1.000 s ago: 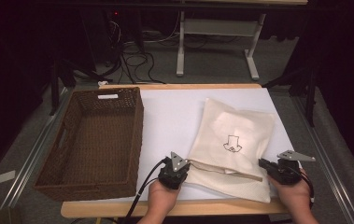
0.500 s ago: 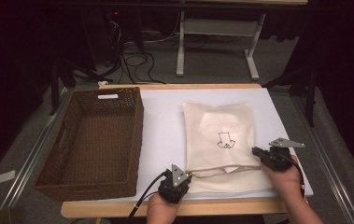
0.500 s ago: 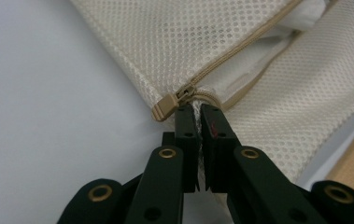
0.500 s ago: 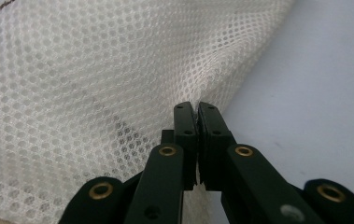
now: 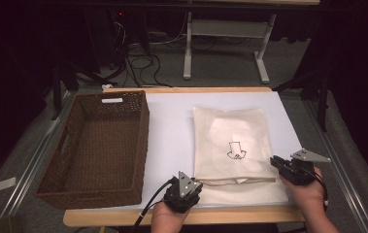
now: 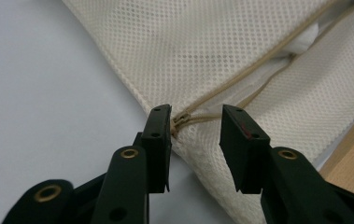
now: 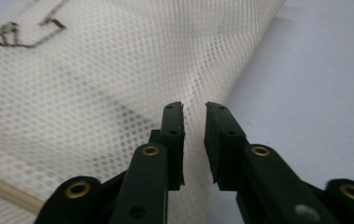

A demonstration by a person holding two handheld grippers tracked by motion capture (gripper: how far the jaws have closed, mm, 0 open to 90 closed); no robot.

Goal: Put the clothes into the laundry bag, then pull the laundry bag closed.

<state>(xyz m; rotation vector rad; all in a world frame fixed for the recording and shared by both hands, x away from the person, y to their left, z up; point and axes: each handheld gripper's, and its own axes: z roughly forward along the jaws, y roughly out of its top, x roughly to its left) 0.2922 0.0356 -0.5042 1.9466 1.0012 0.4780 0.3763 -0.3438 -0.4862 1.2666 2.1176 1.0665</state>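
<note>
Evidently, step in hand: I judged this to be the let-go after laying out the mesh bag (image 5: pixel 231 145); both tongs had just been opening at its near corners.
Bag, place: it lay flat on the white table cover (image 5: pixel 172 131), just right of the wicker basket (image 5: pixel 94 145) and apart from it, long side running away from me, the small printed mark (image 5: pixel 235 150) facing up.
Zipper: the tan zipper line (image 5: pixel 240 180) crossed the near end of the bag; in the left gripper view its end (image 6: pixel 179 122) sat between the jaws, with a gap in the seam beyond.
Left gripper (image 5: pixel 185 187): released. Its jaws stood apart around the bag's near-left corner (image 6: pixel 198 140), one pad at the zipper end, the other clear of the cloth, so nothing was pinched.
Right gripper (image 5: pixel 282 165): released, narrowly. Its jaws (image 7: pixel 194 140) showed a slim gap over the bag's right edge, with no fold of mesh caught between them.
Next move, as I judged it: back both tongs off cleanly without snagging the mesh, then take a fresh hold, probably at the zipper end, with the other tong steadying the cloth.
Change from the earlier frames: the bag had lain askew, tilted to the right, and now lay squared to the table; both tongs had been clenched on its near end and had since loosened.
</note>
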